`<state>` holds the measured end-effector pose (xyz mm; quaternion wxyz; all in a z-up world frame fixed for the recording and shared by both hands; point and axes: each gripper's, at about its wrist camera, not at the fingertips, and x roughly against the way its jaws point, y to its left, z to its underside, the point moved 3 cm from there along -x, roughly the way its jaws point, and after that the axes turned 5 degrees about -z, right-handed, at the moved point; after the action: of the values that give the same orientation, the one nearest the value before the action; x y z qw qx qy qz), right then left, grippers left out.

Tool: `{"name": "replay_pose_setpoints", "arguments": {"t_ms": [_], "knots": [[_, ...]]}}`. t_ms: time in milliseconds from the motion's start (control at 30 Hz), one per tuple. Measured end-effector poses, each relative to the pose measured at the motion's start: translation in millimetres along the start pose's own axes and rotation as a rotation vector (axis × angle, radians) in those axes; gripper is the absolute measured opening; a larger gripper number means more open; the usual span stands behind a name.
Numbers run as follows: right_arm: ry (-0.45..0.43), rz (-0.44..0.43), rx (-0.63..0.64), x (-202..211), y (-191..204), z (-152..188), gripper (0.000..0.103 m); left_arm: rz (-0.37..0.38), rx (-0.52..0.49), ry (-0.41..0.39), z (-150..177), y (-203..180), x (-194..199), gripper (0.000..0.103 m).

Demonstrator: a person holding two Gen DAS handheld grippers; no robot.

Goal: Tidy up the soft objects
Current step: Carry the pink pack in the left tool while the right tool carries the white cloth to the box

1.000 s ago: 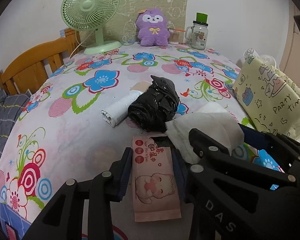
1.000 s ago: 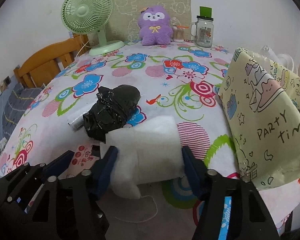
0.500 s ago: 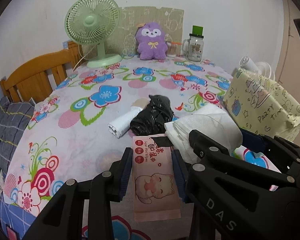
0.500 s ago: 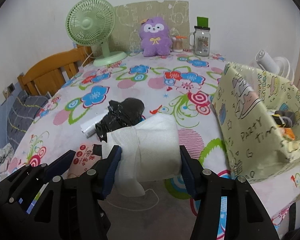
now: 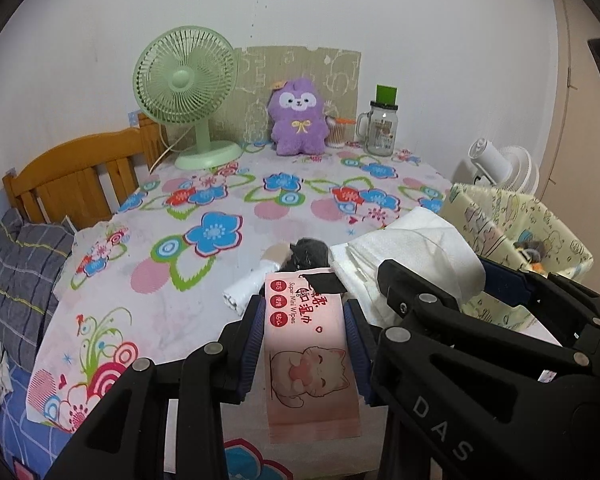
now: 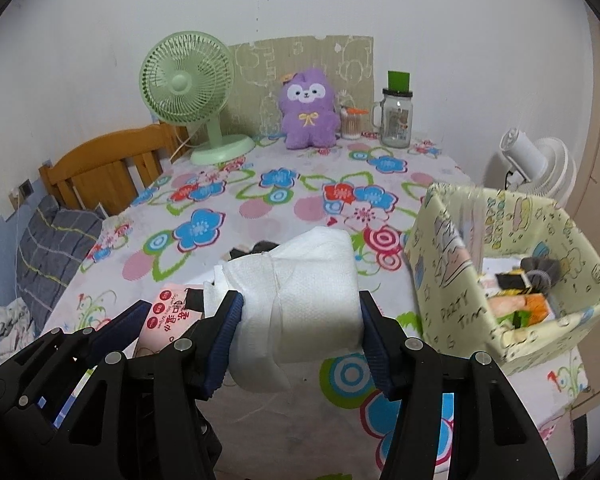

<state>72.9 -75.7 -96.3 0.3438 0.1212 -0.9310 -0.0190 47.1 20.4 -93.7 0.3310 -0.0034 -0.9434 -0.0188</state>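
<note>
Both grippers carry something above the near edge of the flowered table point(image 6: 260, 208). The left gripper point(image 5: 305, 344) is closed on a pink pack of wet wipes point(image 5: 310, 364), its pads pressing the pack's two long edges. The right gripper point(image 6: 300, 340) is closed on a white wad of tissue point(image 6: 300, 292), squeezed at its left and right sides with the jaws fairly wide apart.

The step in hand looks like carrying both soft things to the yellow paper box point(image 6: 512, 288) at the right, which already holds several small items. To do it well, keep a steady light squeeze: the tissue sags below the pads and could slip if the grip loosens. Bring the right gripper over the box's open top first, since it is nearest, clear the near-left wall, and release only once the tissue is inside. The left gripper should wait to its left so the two do not collide.

The pack's long axis runs along the left gripper's fingers, printed face up, its flap end pointing away towards the far side. The tissue's longer side lies across the right gripper, left to right.

A black bag point(image 5: 310, 254) and a white roll point(image 5: 248, 288) lie on the table beyond the pack.
</note>
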Motion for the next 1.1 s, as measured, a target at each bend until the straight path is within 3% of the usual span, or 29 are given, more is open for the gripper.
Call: {"name": "replay_pose_setpoints", "arguments": {"t_ms": [633,1100], "knots": [[-0.078,0.004,0.016,36.8,-4.5,-49.8,0.060,0.006,-0.004,-0.079,-47.8,-7.2,30.2,0.040],[-0.106,0.020,0.000,48.8,-37.6,-70.0,0.060,0.022,-0.033,-0.103,-72.8,-40.0,30.7,0.040]]}}
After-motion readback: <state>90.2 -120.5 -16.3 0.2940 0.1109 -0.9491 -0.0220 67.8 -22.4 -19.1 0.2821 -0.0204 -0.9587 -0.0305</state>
